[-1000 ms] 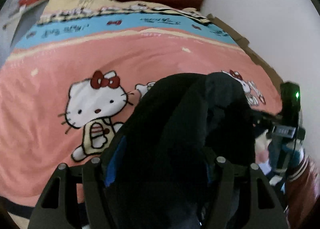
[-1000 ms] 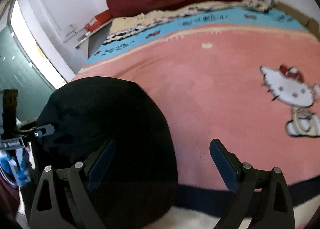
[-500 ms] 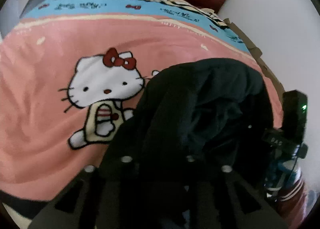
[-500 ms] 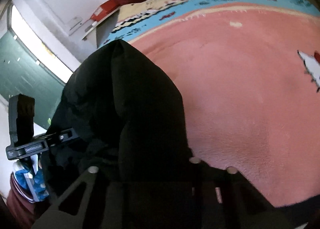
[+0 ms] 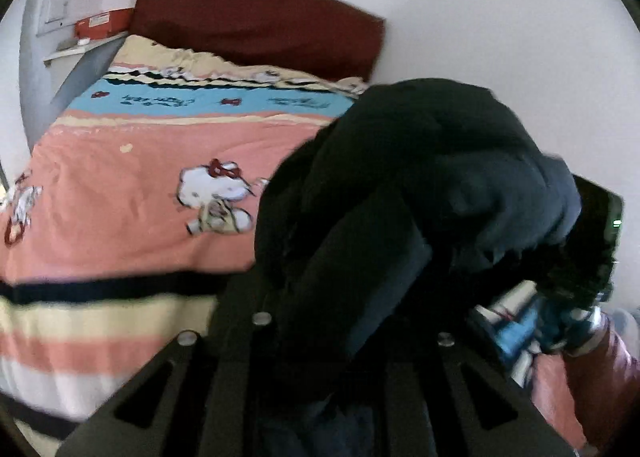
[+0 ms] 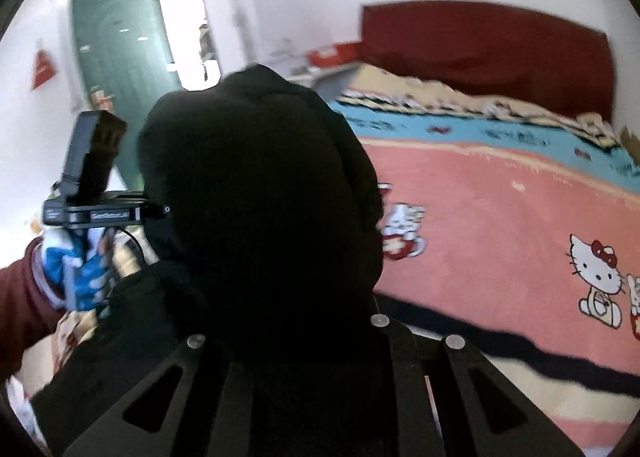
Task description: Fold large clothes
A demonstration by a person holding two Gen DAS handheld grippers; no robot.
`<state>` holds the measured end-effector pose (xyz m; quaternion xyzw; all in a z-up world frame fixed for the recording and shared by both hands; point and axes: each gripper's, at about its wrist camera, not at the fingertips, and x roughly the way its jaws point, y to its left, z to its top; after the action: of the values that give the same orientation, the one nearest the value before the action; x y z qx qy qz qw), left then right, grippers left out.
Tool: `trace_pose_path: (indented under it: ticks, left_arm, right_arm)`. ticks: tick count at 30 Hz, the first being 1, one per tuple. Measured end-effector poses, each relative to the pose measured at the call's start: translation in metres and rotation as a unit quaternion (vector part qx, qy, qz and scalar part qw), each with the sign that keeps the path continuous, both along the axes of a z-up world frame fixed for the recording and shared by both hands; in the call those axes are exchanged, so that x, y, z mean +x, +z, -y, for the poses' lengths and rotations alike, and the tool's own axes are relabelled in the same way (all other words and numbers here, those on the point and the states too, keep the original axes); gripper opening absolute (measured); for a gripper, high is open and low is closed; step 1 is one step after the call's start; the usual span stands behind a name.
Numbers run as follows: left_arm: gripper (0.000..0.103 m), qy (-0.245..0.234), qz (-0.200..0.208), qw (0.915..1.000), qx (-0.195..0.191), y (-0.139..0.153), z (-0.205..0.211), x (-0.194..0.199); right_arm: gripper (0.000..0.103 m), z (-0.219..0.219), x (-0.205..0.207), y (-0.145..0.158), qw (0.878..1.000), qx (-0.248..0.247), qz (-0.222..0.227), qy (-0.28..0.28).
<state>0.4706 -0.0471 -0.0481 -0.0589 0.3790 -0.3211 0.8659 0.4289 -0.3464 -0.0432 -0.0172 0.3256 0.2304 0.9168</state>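
Observation:
A bulky black garment hangs bunched and lifted above the bed. In the left wrist view it drapes over my left gripper, which is shut on its cloth with the fingertips buried in the folds. The right wrist view shows the same black garment filling the middle, and my right gripper is shut on it, its pads hidden by fabric. The two grippers hold the garment close side by side. A hand in a blue and white glove carries the left one.
Below and ahead lies the bed with a pink cartoon-cat blanket and a dark red headboard. A shelf with a red box stands at the bed's far left. A green door is off to the left.
Both grippers went from open to shut on the black garment, then lifted it up and back off the blanket. More of the bed and room now shows.

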Motion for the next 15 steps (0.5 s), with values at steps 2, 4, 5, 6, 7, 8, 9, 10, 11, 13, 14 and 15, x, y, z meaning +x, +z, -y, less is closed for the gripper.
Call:
trace_pose_path:
  ticks: [2, 4, 5, 6, 7, 8, 9, 10, 11, 13, 14, 15]
  left_arm:
    - [0.011, -0.01, 0.002, 0.9999, -0.001, -0.002, -0.01, -0.034]
    - [0.011, -0.024, 0.006, 0.9997, 0.008, -0.009, -0.017, -0.065]
    - [0.011, -0.029, 0.007, 0.9995, 0.014, -0.015, -0.019, -0.078]
    - [0.011, -0.036, 0.003, 0.9991, 0.023, -0.025, -0.022, -0.091]
    - [0.01, -0.04, 0.001, 0.9988, 0.029, -0.032, -0.023, -0.1]
    - [0.01, -0.045, -0.001, 0.9983, 0.037, -0.041, -0.023, -0.107]
    - [0.01, -0.049, -0.002, 0.9976, 0.048, -0.052, -0.022, -0.114]
    - [0.01, -0.051, -0.004, 0.9969, 0.059, -0.064, -0.021, -0.12]
    - [0.01, -0.052, -0.004, 0.9969, 0.059, -0.073, -0.02, -0.122]
    - [0.01, -0.045, -0.004, 0.9979, 0.046, -0.089, -0.02, -0.125]
    - [0.01, -0.041, -0.005, 0.9982, 0.044, -0.093, -0.02, -0.125]
    - [0.013, -0.032, -0.006, 0.9984, 0.046, -0.098, -0.02, -0.122]
  right_arm:
    - [0.012, -0.01, -0.04, 0.001, 1.0, -0.002, 0.007, 0.013]
    - [0.012, -0.013, -0.071, -0.003, 1.0, -0.004, 0.006, 0.019]
    - [0.013, -0.014, -0.086, -0.008, 1.0, -0.011, 0.004, 0.02]
    - [0.013, -0.015, -0.097, -0.015, 1.0, -0.021, 0.0, 0.021]
    - [0.014, -0.016, -0.109, -0.024, 0.999, -0.03, -0.006, 0.021]
    - [0.014, -0.015, -0.118, -0.035, 0.999, -0.035, -0.014, 0.019]
    - [0.014, -0.015, -0.122, -0.044, 0.999, -0.039, -0.023, 0.018]
    - [0.015, -0.015, -0.127, -0.056, 0.998, -0.049, -0.034, 0.017]
    - [0.015, -0.016, -0.131, -0.071, 0.997, -0.068, -0.04, 0.014]
    - [0.015, -0.019, -0.135, -0.091, 0.995, -0.086, -0.044, 0.009]
    - [0.015, -0.019, -0.136, -0.099, 0.996, -0.087, -0.036, 0.003]
    - [0.015, -0.017, -0.135, -0.103, 0.996, -0.081, -0.033, -0.002]
